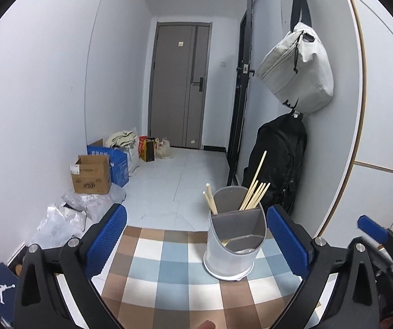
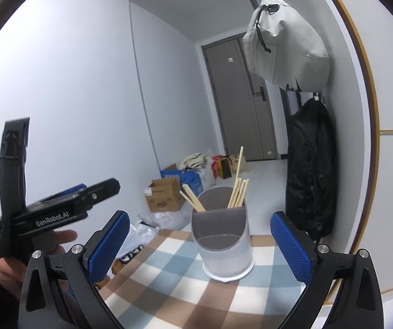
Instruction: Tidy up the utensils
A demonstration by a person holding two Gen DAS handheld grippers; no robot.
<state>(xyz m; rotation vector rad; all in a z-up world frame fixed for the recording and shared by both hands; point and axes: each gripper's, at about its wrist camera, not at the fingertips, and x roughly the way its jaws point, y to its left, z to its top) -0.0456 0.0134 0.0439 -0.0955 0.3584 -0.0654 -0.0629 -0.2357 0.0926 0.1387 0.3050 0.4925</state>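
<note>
Chopsticks [image 1: 254, 192], pale wooden ones, stand in the grey divided plastic holder [image 1: 234, 242] on the checkered worktop [image 1: 169, 271] (both hand-held grippers [image 1: 196, 242] [image 2: 200, 242] released, empty, facing it).

One holder [image 1: 234, 246] with three compartments stands on one checked cloth [image 1: 169, 268], holding perhaps eight chopsticks [image 1: 255, 192], two at its left and about six at its right, while two bags [image 1: 297, 68] hang on the wall and two boxes [image 1: 92, 175] sit on the floor.
</note>
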